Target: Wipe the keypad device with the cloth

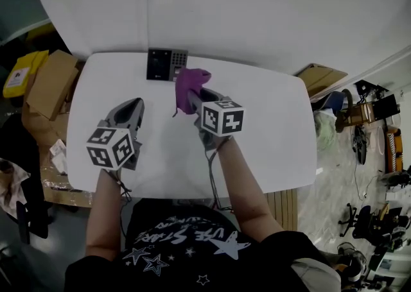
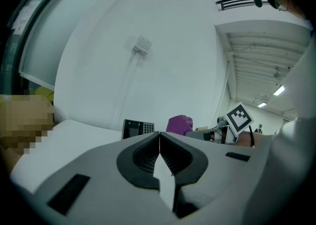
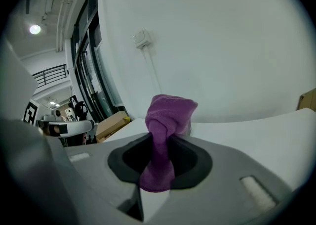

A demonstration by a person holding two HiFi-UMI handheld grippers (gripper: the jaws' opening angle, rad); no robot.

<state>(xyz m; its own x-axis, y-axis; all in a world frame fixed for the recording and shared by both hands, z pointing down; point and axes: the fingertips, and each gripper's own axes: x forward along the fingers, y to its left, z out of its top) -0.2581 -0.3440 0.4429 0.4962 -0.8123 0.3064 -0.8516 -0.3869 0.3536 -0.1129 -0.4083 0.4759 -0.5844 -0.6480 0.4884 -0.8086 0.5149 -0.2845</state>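
Our right gripper (image 1: 192,98) clamps the bunched purple cloth (image 1: 191,83) just beside the black keypad device (image 1: 166,65) at the far edge of the white desk (image 1: 270,130); left gripper (image 1: 131,108) closed, empty; we should sweep lightly

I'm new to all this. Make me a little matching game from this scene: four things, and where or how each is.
1 purple cloth
2 black keypad device
3 left gripper
4 brown cardboard box

a jaws together, empty
b beside the white table, off it
c pinched in the right gripper
d at the table's far edge

Pairs: 1-c, 2-d, 3-a, 4-b
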